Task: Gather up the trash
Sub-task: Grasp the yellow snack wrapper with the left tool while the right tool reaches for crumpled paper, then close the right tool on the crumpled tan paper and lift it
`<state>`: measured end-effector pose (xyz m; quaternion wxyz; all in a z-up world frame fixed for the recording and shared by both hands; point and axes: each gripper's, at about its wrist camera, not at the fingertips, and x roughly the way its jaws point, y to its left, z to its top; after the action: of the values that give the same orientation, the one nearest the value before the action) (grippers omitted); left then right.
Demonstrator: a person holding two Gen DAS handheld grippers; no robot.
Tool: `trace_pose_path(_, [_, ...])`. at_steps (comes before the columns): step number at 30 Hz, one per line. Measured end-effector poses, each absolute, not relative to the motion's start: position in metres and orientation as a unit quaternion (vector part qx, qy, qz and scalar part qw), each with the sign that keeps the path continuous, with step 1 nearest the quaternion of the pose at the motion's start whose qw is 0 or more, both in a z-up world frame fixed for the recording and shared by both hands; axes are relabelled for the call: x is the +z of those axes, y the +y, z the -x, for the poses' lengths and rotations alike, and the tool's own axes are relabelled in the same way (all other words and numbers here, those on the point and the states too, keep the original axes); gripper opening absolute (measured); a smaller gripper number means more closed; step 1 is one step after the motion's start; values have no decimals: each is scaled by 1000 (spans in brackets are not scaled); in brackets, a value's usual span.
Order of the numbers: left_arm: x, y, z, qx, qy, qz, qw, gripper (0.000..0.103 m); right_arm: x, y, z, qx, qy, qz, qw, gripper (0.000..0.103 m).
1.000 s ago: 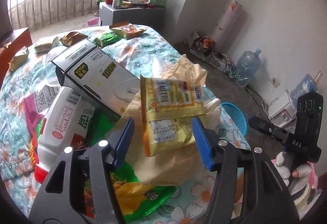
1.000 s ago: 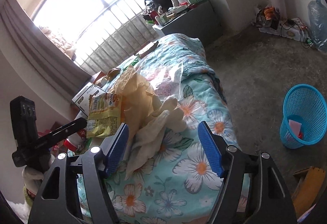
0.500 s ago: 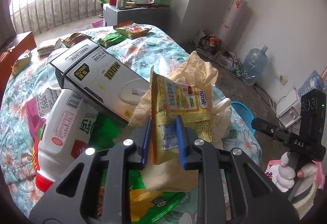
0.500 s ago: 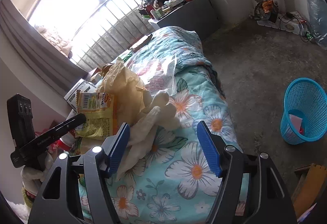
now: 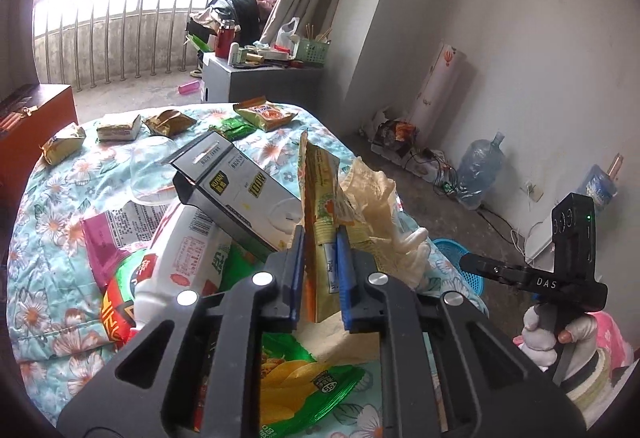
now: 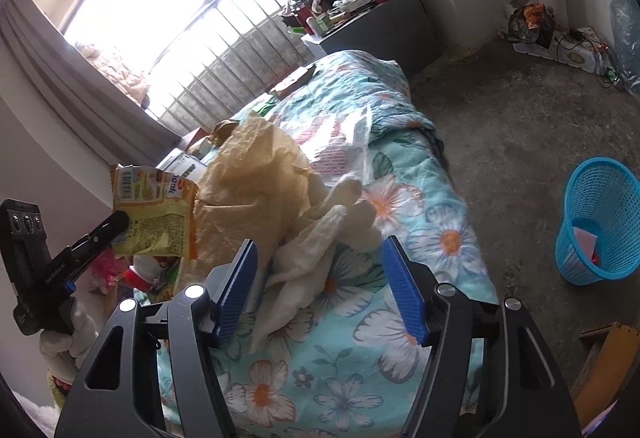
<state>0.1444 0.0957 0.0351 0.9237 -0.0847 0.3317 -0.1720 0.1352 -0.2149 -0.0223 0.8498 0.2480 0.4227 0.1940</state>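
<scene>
My left gripper (image 5: 320, 270) is shut on a yellow snack wrapper (image 5: 320, 198) and holds it upright above the trash pile on the floral bed. The wrapper also shows in the right wrist view (image 6: 154, 212), lifted off the pile. My right gripper (image 6: 320, 286) is open and empty, low over a white rubber glove (image 6: 324, 238) lying against a crumpled tan paper bag (image 6: 252, 174). A blue mesh trash basket (image 6: 600, 218) stands on the floor to the right of the bed.
The bed (image 5: 48, 222) holds a black-and-white carton (image 5: 240, 194), a white bottle (image 5: 180, 258), a green chip bag (image 5: 296, 378) and several snack packets (image 5: 264, 116). A grey cabinet (image 5: 256, 82) stands beyond it. Water jugs (image 5: 478, 174) and cables line the wall.
My left gripper closed on the yellow wrapper and lifted it, turning it edge-on to the camera. My right gripper stayed open and shifted slightly nearer the glove.
</scene>
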Motion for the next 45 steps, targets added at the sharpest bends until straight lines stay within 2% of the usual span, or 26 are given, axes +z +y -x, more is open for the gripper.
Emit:
trace_pose_path(5, [46,110,-128,-166,297,99,935,12,-19,-180,-139,242,420,-239,842,62])
trace_pose_path(12, [51,126,-115,-163,281,116,939,12,-9,-123,-162,263,396,-119,872,62])
trace_pose_path(14, [51,130,-113,-162,279,120,939,12,-11,-113,-169,266,401,-100,871,59])
trace_pose_path(16, [51,134,-112,-161,279,125,939,12,-14,-104,-175,264,412,-81,868,46])
trace_pose_path(20, [49,141,-112,-159,277,132,938,12,-16,-103,-174,269,416,-80,865,31])
trace_pose_path(22, [48,142,-111,-160,278,138,937,12,-14,-104,-173,264,415,-78,867,15])
trace_pose_path(25, [46,146,-110,-162,278,142,936,12,-12,-114,-172,267,415,-106,864,5])
trace_pose_path(36, [49,149,-106,-160,270,145,938,12,44,-157,-159,292,331,-196,876,3])
trace_pose_path(45, [66,140,-99,-176,252,143,941,12,87,-195,-132,269,263,-213,902,2])
